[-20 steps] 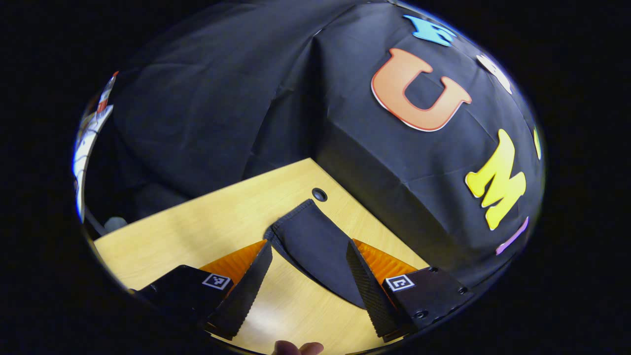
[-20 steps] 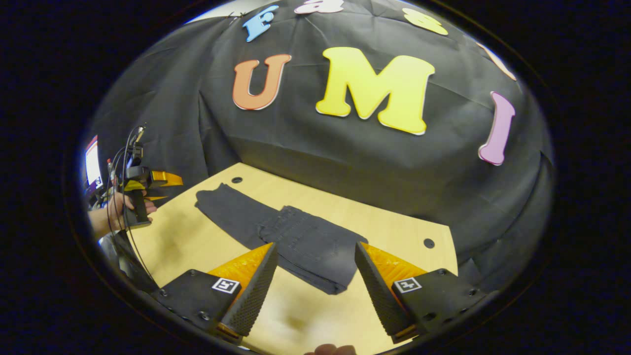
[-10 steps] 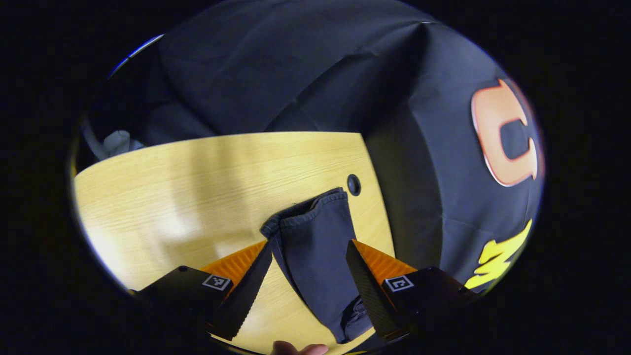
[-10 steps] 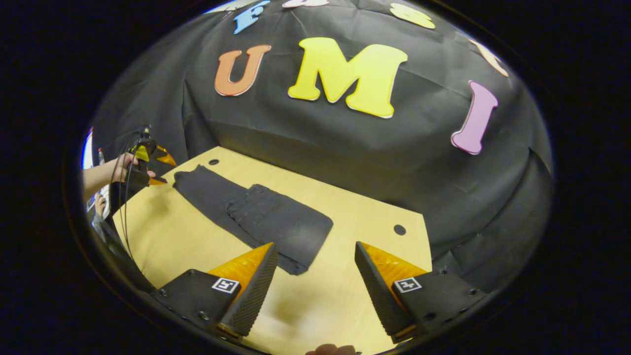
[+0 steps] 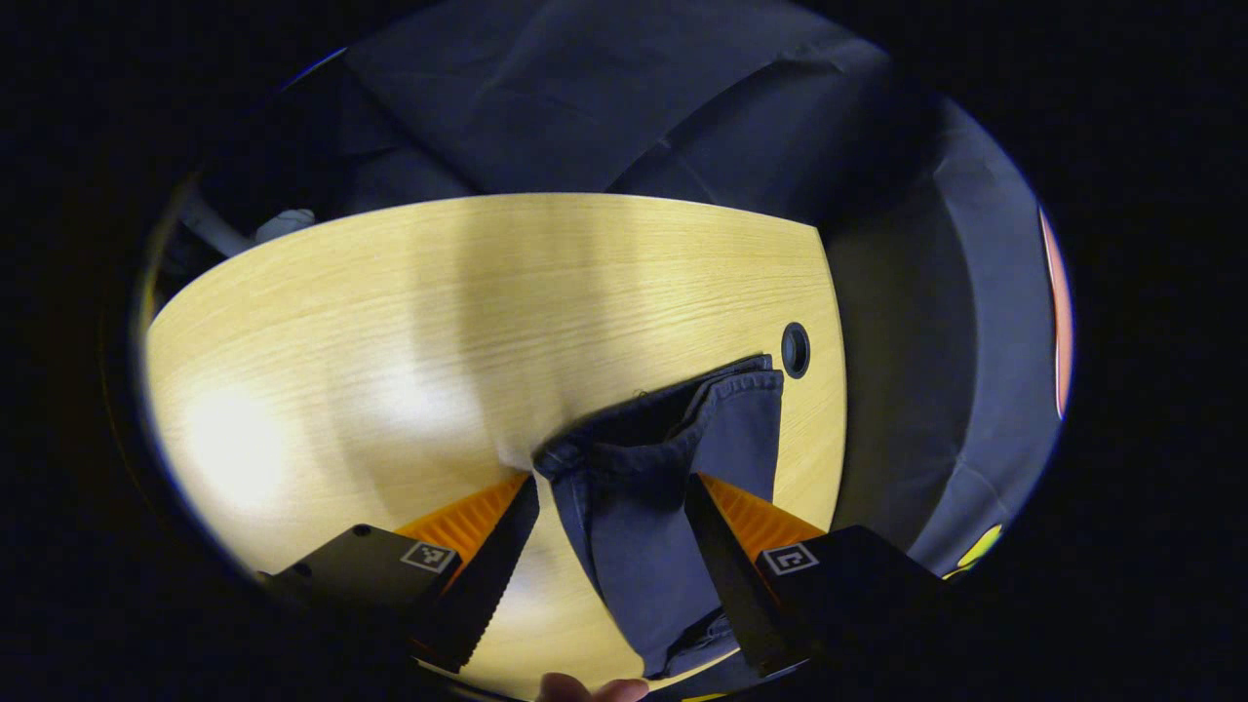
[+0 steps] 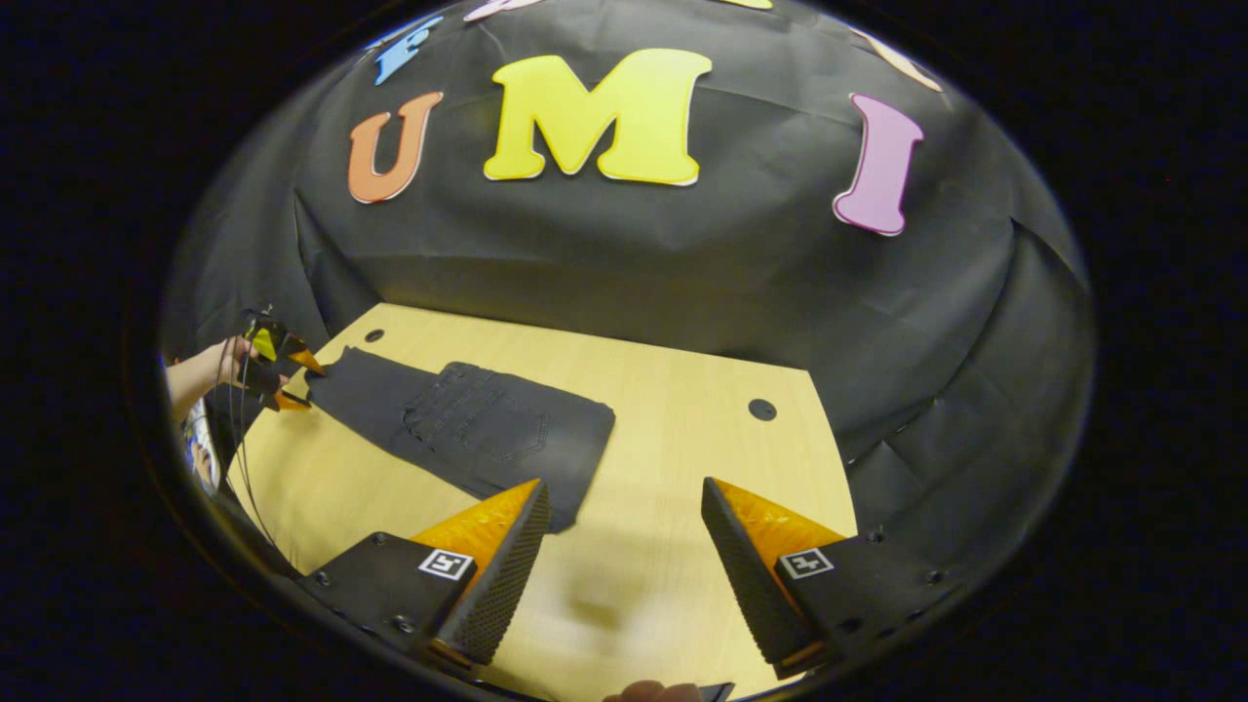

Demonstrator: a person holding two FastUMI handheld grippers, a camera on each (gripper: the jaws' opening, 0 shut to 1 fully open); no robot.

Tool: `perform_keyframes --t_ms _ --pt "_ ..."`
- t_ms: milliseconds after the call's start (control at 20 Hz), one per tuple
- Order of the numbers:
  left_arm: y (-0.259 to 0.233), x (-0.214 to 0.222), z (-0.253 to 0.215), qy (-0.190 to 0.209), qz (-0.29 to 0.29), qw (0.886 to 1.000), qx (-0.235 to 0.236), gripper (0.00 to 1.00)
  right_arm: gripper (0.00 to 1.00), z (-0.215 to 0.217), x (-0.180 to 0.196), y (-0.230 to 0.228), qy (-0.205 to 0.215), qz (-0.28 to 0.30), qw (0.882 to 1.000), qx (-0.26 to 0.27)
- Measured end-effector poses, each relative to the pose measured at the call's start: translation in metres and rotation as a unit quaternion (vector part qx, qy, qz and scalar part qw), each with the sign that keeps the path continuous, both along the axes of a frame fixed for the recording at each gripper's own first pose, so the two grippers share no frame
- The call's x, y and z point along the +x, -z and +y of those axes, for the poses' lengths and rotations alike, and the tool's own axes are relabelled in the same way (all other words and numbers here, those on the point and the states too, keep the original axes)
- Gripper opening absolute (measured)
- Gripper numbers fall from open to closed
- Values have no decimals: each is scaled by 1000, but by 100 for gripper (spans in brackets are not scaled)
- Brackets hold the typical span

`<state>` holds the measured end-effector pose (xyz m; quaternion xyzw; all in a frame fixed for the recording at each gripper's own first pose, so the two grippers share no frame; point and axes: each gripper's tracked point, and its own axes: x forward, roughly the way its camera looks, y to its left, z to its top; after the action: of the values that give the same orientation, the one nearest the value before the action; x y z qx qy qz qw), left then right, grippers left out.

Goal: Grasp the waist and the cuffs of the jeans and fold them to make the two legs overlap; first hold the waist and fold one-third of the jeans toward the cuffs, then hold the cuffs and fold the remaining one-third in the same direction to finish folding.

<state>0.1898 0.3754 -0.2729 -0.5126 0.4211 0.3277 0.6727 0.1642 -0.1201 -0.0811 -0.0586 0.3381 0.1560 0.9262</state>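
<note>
Dark jeans [image 6: 468,429] lie on the wooden table [image 6: 682,439], legs stacked and the waist part folded over the middle. In the left gripper view the cuffs [image 5: 673,429] lie rumpled between the open fingers of my left gripper [image 5: 609,485], whose tips straddle the cloth. In the right gripper view that left gripper [image 6: 297,382] sits at the cuff end at far left, held by a hand [image 6: 210,366]. My right gripper [image 6: 624,486] hovers open over bare table, just right of the folded edge, holding nothing.
The table has round cable holes [image 6: 761,409], one [image 5: 796,349] right beside the cuffs. Black cloth walls close off the table's far side. Cables [image 6: 239,439] hang by the left hand. Bare wood [image 5: 390,322] stretches left of the cuffs.
My left gripper has swung and moved in over the cuffs, which now lie rumpled between its fingers. My right gripper has drawn back to the right, off the folded waist part.
</note>
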Motion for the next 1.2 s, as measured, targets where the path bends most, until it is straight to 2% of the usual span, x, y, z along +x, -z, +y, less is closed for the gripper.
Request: perform_keyframes --t_ms 150,300,350,400,450,500,550,600,650,700,800,900,1050,1200 --pt "1 3 1 0 13 1000 4 98 98 -4 3 7 7 8 1000 -1" --pt "8 -3 -2 21 51 998 15 97 98 -4 4 17 15 20 1000 4" --pt "10 -8 -1 21 72 997 24 81 98 -3 4 22 18 24 1000 7" --pt "11 -7 -1 23 78 996 29 78 98 -3 5 26 21 29 999 8" --pt "11 -8 0 25 79 996 29 69 96 -3 5 29 24 31 999 6" --pt "12 -9 0 23 75 996 29 66 96 -2 4 31 26 32 999 7" --pt "13 -7 -1 16 67 997 20 57 96 0 2 34 28 34 999 11" --pt "15 -3 -3 5 52 999 11 53 96 1 1 36 28 36 999 12" --pt "14 0 -5 -10 33 999 2 44 96 0 -2 39 29 38 999 9" --pt "15 6 -9 -21 9 1000 -13 30 96 -4 -5 42 30 39 999 4" --pt "15 8 -9 -35 -19 999 -20 23 96 -9 -14 46 35 44 998 0" --pt "16 6 -9 -21 -33 999 -13 17 96 -13 -20 47 42 49 998 2" --pt "8 6 -9 19 -61 998 15 9 96 -16 -31 44 45 51 998 4" --pt "-12 9 -16 74 -93 991 66 7 98 -24 -42 32 39 39 998 -6"
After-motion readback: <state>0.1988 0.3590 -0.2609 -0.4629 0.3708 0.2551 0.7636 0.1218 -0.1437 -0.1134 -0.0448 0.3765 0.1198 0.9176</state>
